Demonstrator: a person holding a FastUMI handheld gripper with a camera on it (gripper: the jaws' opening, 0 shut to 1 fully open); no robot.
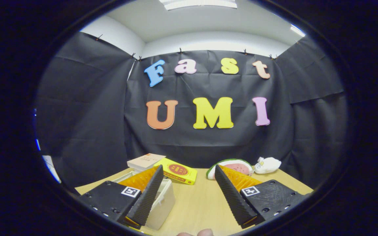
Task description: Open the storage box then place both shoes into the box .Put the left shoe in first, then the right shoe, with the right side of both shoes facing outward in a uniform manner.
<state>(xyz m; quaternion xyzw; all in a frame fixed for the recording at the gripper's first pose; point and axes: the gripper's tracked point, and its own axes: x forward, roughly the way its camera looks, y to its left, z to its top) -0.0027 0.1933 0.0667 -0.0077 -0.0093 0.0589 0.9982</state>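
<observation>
Resting on the wooden table [199,203], the white storage box [162,205] is seen at about 8 o'clock, partly hidden behind the left finger. The gripper [188,173] is held spread apart, nothing between its fingers. Beyond, at 11 o'clock, a yellow book [177,171] and beige book [145,161] lie; at 1 o'clock, a watermelon-slice plush [235,165] and white plush toy [267,165].

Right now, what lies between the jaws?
In the gripper view, only bare wooden table; the open gripper holds nothing. The white storage box sits beside its left jaw.
</observation>
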